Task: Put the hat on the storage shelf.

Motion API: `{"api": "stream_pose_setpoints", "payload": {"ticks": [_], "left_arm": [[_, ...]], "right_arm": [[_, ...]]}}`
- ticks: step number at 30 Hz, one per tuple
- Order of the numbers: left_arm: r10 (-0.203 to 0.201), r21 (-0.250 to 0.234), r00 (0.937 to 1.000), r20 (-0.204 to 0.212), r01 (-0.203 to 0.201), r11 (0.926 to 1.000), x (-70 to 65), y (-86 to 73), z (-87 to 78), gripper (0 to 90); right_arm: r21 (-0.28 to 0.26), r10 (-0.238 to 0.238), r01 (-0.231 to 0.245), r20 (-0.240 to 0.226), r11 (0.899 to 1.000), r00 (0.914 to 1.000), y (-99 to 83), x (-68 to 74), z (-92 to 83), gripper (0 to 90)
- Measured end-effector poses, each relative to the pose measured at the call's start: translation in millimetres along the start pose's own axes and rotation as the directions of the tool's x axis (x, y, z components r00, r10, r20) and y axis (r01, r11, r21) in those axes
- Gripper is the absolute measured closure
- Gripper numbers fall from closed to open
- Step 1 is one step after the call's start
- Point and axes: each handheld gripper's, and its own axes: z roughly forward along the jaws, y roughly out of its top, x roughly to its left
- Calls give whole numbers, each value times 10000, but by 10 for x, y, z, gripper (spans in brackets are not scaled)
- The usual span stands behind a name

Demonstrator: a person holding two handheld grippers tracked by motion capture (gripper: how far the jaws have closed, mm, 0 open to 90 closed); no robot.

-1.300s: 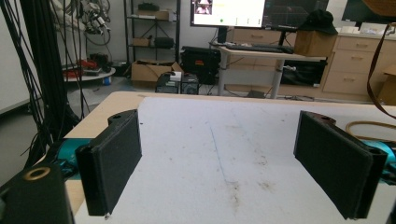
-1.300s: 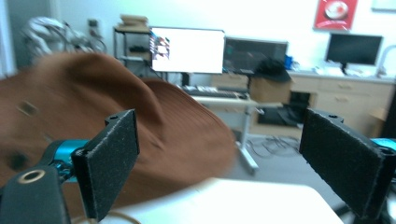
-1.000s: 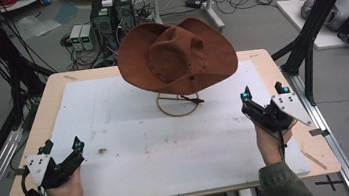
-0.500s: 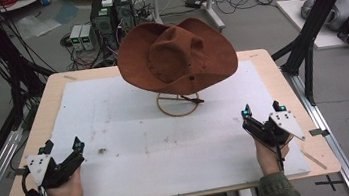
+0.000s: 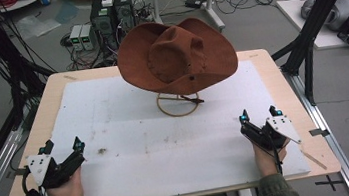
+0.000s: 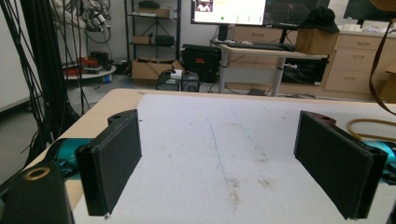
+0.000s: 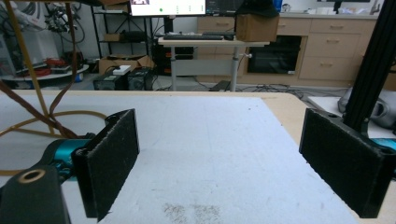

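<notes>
Down near the person's edge of the white mat (image 5: 130, 123), both tongs rest with nothing between their jaws. The left gripper (image 5: 62, 147) sits at the mat's near left corner, well apart from the cowboy hat (image 5: 177, 57), held from below by the left hand (image 5: 67, 186); its jaws stand wide apart and point toward the far side. In the left gripper view the two black pads (image 6: 112, 163) frame only bare, lightly soiled mat. The right gripper (image 5: 259, 115) sits at the mat's near right, also well away from the hat, held by the right hand (image 5: 266, 159), its grey plate on top. Its jaws are likewise spread, and in the right gripper view the pads (image 7: 109, 161) frame plain mat.

Between the two grippers and farther back, the brown cowboy hat sits raised above the mat on a wire stand (image 5: 178, 102), whose ring base lies on the mat directly under the brim. A dark strap (image 5: 194, 99) hangs from the hat to the ring. A small speck of debris (image 5: 102, 150) lies on the mat left of the stand, nearer the left gripper. The mat covers most of a wooden table (image 5: 279, 65). Beyond the hat, on the floor, stand computer towers (image 5: 111, 12) amid cables.
</notes>
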Motion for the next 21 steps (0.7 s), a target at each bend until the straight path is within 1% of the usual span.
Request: {"api": "stream_pose_setpoints", "payload": {"ticks": [5, 6, 11, 15, 21], "left_arm": [[32, 15, 10000, 28, -32, 10000, -6, 1, -2, 152], [28, 1, 10000, 37, -28, 10000, -10, 2, -3, 152], [68, 4, 10000, 64, -68, 10000, -21, 5, -5, 152], [90, 20, 9999, 63, -90, 10000, -22, 3, -2, 152], [62, 0, 10000, 55, -62, 10000, -21, 5, -2, 152]], "right_arm": [[65, -47, 47, -43, 10000, 10000, -15, 1, 1, 114], [116, 79, -78, -25, 9999, 10000, -19, 1, -1, 114], [205, 356, -357, 55, 9992, 9994, -28, -41, -1, 114], [247, 467, -469, 89, 9986, 9989, -33, -75, 3, 115], [317, 474, -478, 108, 9984, 9988, -38, -88, 4, 114]]}}
